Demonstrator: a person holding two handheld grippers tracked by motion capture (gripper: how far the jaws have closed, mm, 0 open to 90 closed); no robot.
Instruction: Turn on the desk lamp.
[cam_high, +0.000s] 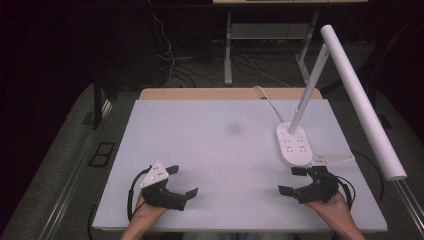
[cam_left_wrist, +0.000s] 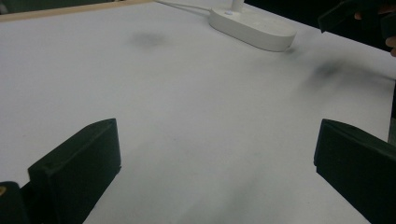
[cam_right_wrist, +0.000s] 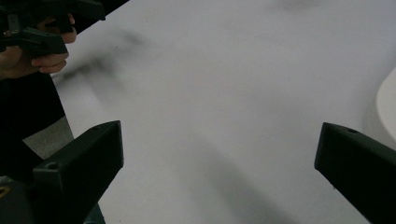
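Grippers' (cam_high: 183, 180) blocky black fingers (cam_left_wrist: 79, 163) apart

Your left black two-jaw gripper (cam_high: 182, 181) sits near the front-left corner of the white rectangular table (cam_high: 220, 150), your right black two-jaw gripper (cam_high: 293, 180) near the front-right corner. The white oval-based desk lamp (cam_high: 294, 144) stands toward the right edge, just behind your right gripper, its arm leaning out past that edge

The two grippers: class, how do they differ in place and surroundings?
The left gripper sits at the table's near left with bare surface around it; the right gripper sits at the near right, close beside the lamp base. Both are open, jaws wide, holding nothing.
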